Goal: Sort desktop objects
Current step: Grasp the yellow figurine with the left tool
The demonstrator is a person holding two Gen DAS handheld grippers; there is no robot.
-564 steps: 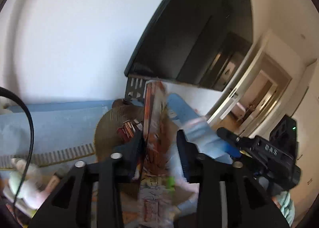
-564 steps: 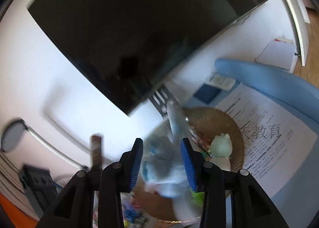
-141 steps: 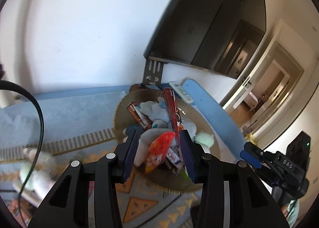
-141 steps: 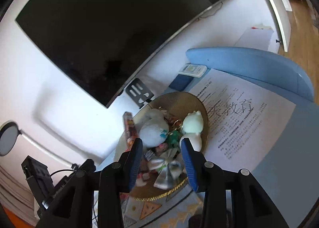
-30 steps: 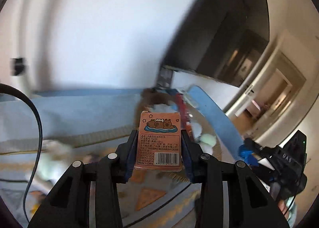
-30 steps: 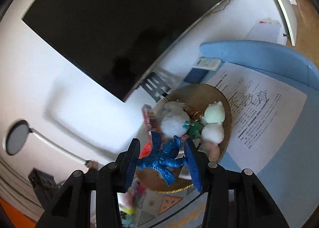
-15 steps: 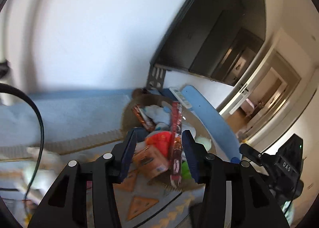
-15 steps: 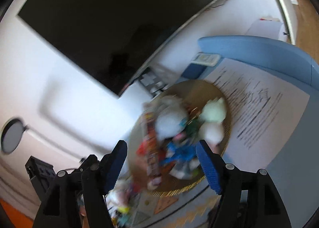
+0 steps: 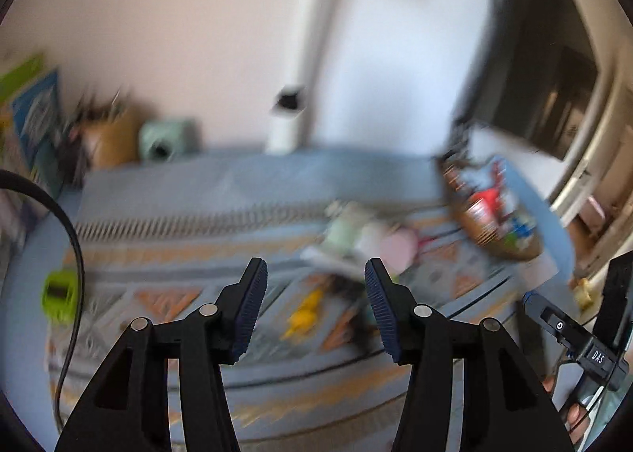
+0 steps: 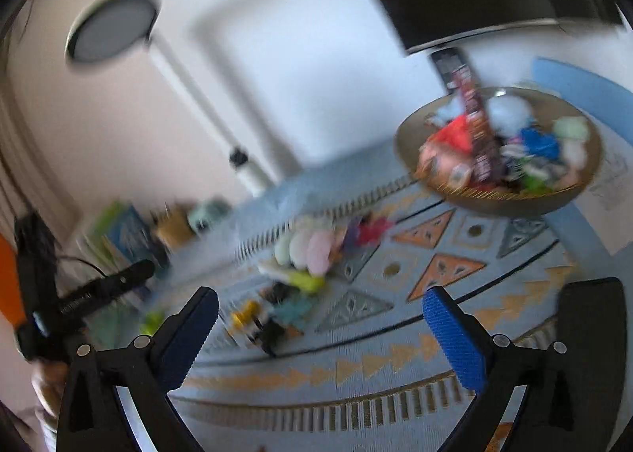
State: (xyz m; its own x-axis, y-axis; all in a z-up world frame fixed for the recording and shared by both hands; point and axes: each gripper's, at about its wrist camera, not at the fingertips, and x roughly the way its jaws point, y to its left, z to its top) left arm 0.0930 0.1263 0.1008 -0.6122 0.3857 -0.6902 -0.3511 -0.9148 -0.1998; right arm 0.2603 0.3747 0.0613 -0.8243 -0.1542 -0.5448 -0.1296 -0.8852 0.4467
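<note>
Both claws are released and empty, their jaws having just been opening: the left gripper (image 9: 312, 303) sits just short of the blurred heap of small toys (image 9: 358, 240) on the patterned blue mat (image 9: 166, 254), nearer than the right gripper (image 10: 320, 327). One filled round wicker basket (image 10: 502, 196) stands beyond; the number of toys cannot be told.

1. The patterned mat (image 10: 455, 250) looks like woven cloth, matt.
2. The bowl (image 10: 510, 200) has a gold, lightly glossy finish.
3. The right gripper (image 10: 320, 337) is matt black plastic; its blue pads (image 10: 455, 337) are ribbed.
4. The plush toys (image 10: 308, 248) look soft and fuzzy.
</note>
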